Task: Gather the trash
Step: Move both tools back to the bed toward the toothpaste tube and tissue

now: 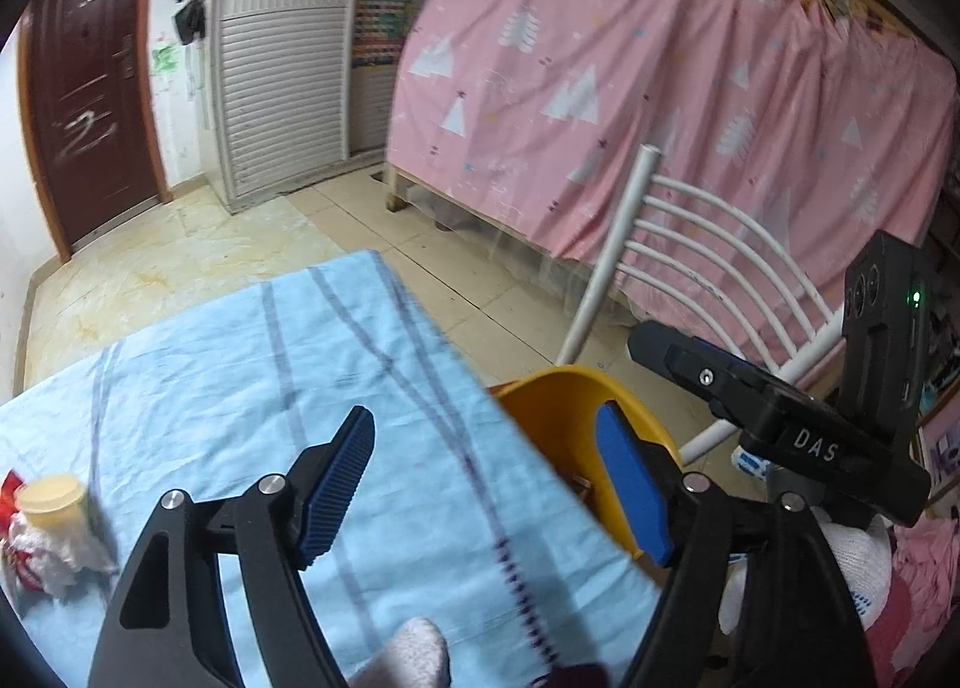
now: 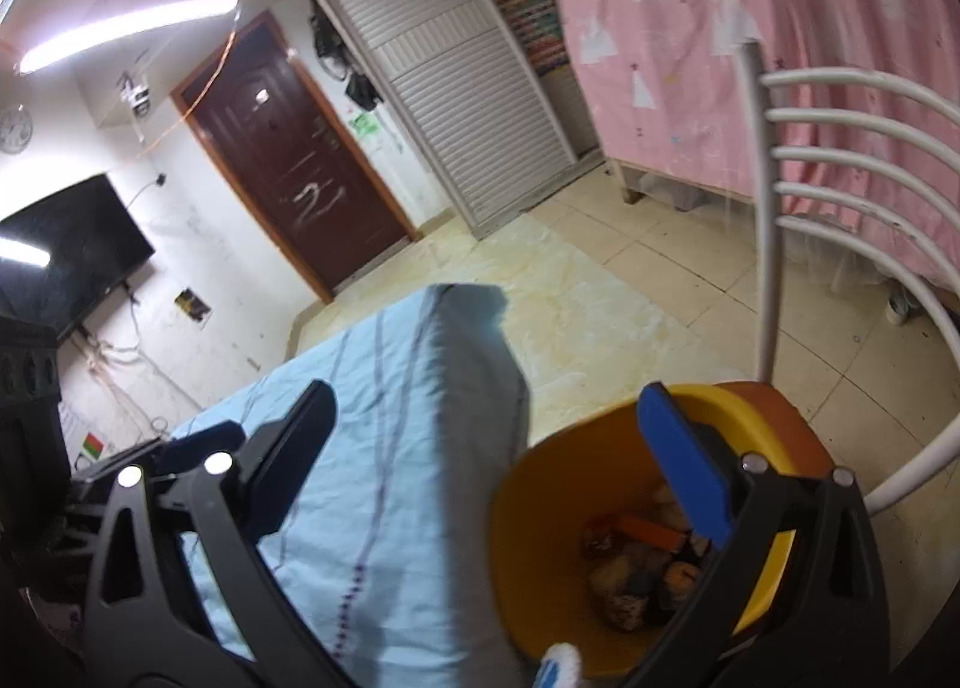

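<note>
A yellow trash bin stands beside the table's right edge on an orange chair seat, with several pieces of trash inside. It also shows in the left wrist view. My right gripper is open and empty, hovering over the bin's rim and the table edge. My left gripper is open and empty above the light blue tablecloth. A small cream-lidded jar with crumpled white paper and a red wrapper lies at the table's left edge.
A white chair back rises behind the bin. A pink curtain hangs beyond it. The right gripper's body shows at right in the left wrist view. A dark door and a white shuttered wardrobe stand far off.
</note>
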